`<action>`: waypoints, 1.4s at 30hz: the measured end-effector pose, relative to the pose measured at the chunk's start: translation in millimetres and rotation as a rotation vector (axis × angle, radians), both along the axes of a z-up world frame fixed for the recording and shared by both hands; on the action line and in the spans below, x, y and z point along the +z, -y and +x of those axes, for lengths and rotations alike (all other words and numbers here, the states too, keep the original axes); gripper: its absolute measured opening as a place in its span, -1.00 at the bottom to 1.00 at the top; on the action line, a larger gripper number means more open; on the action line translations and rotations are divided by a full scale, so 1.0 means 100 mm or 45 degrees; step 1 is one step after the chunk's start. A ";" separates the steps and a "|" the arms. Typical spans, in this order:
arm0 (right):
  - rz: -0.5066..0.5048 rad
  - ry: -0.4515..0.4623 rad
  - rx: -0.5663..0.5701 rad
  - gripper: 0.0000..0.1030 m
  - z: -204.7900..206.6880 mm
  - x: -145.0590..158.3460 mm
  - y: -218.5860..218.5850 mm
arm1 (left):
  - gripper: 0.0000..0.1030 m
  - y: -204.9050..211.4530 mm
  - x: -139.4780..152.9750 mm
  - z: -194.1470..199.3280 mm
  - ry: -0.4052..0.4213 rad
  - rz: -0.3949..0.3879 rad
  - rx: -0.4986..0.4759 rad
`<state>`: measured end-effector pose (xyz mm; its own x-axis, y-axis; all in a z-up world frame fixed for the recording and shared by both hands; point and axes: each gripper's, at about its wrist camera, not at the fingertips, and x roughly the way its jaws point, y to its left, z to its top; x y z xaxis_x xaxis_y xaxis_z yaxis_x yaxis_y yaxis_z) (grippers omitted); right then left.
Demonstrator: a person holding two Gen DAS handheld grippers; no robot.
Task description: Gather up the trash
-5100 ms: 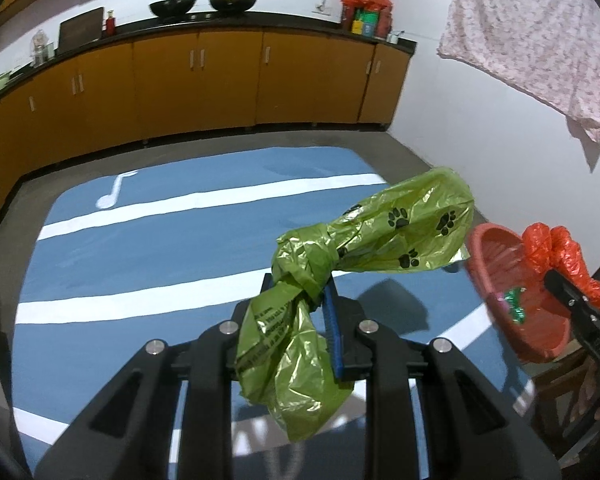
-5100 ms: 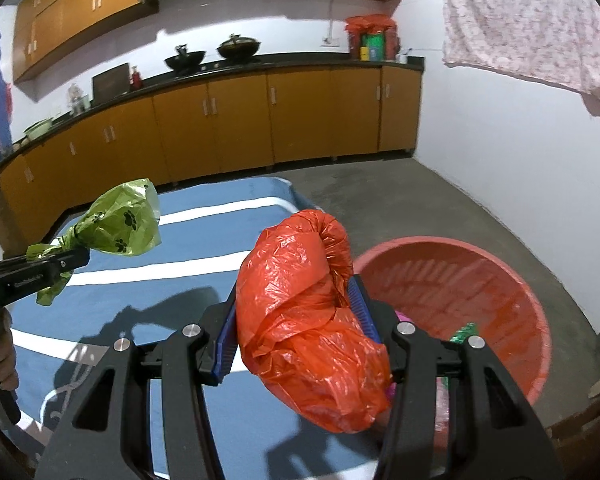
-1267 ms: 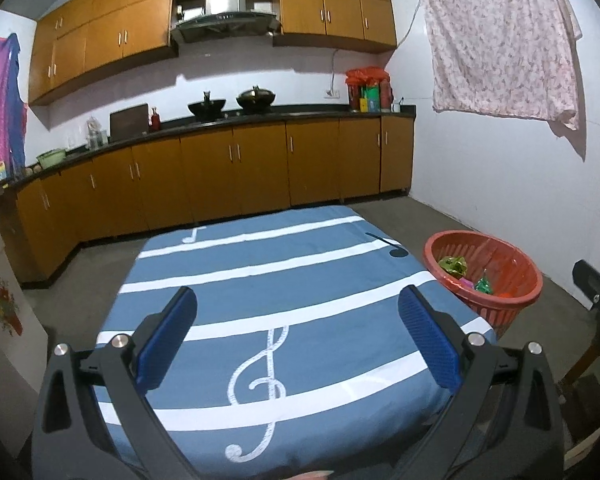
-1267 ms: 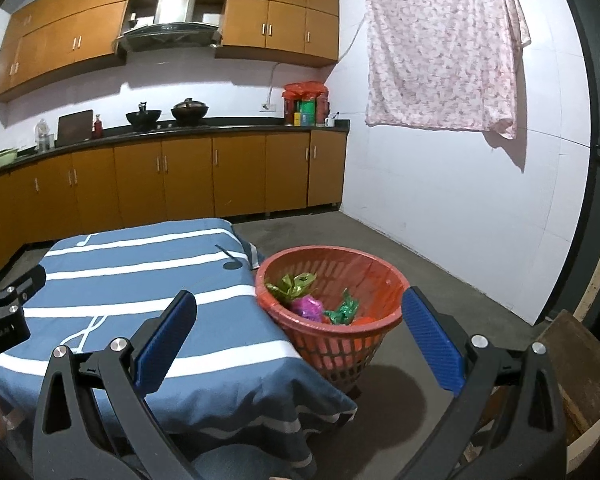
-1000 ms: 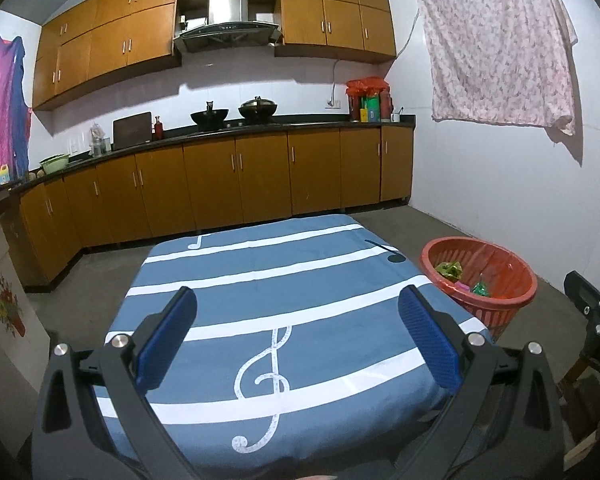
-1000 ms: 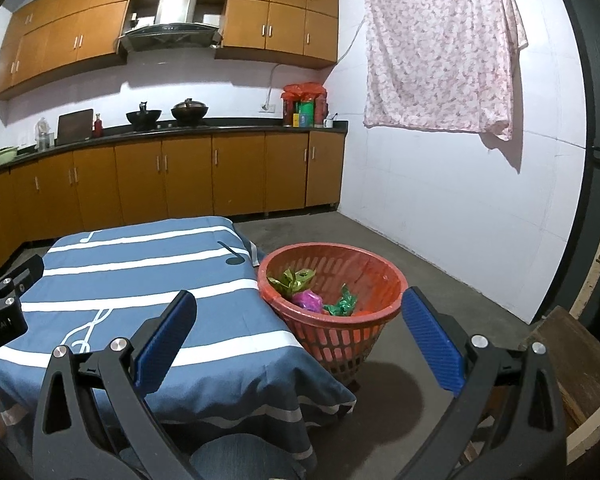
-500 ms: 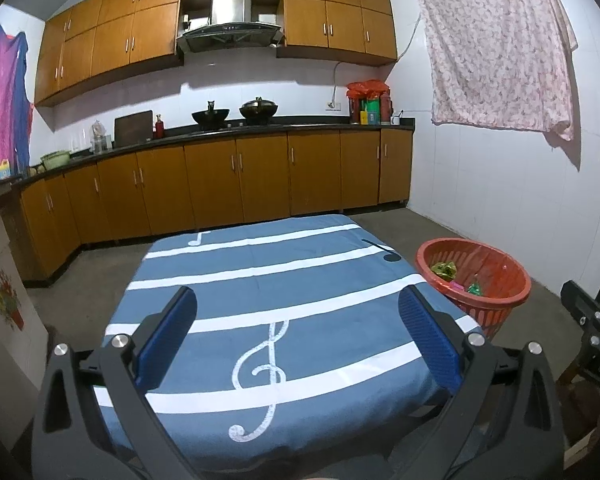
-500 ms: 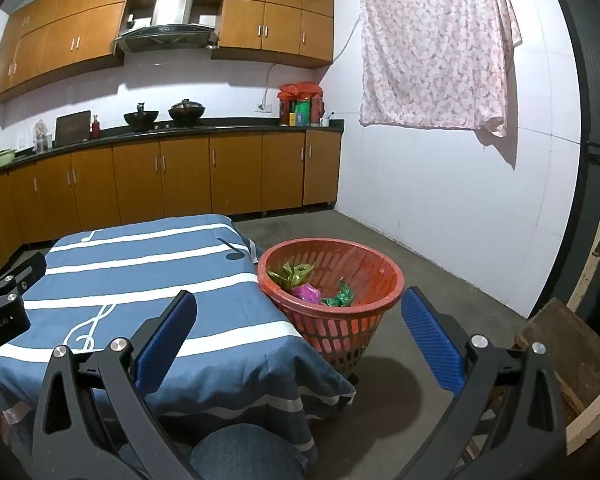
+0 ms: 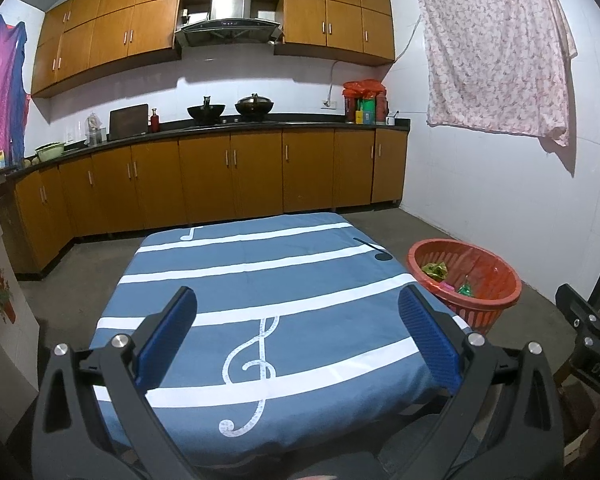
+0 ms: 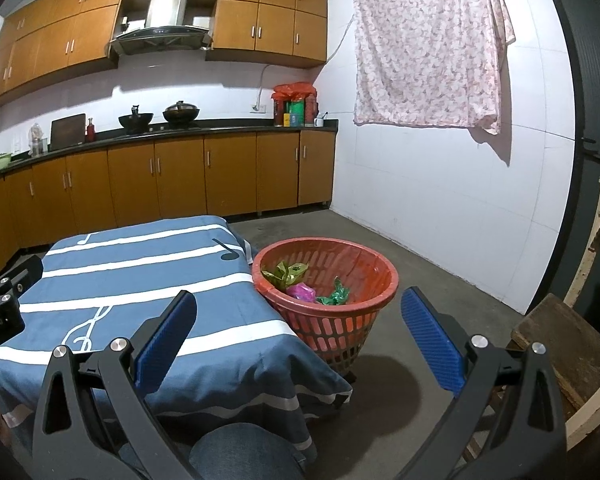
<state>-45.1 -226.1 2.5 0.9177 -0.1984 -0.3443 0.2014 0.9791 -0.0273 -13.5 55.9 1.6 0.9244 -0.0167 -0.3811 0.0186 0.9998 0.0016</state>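
Collection appears complete; we hold both tools clear.

Left gripper [image 9: 296,332] and right gripper [image 10: 298,332] stand wide, holding nothing. Trash [image 10: 300,286] lies in the basket [image 10: 364,320], frame centre, beside the bare table [image 9: 260,280]. Next: we check for strays.

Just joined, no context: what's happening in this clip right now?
A person holds two grippers over a table covered with a blue music-note cloth. The left gripper and right gripper are open and empty. The trash, including a green bag, sits in the red basket beside the table. No trash shows on the cloth.
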 end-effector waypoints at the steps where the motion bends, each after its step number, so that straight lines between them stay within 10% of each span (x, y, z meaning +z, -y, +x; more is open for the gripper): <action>1: 0.000 0.000 0.000 0.97 0.00 0.00 0.00 | 0.92 0.00 0.00 0.00 0.000 0.001 0.001; 42: 0.001 -0.004 0.002 0.97 0.00 0.00 0.00 | 0.92 0.05 -0.06 -0.03 0.000 -0.002 0.009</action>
<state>-45.1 -225.7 2.4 0.9169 -0.1970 -0.3471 0.2001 0.9794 -0.0274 -16.8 50.6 -4.2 0.9246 -0.0105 -0.3809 0.0113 0.9999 -0.0001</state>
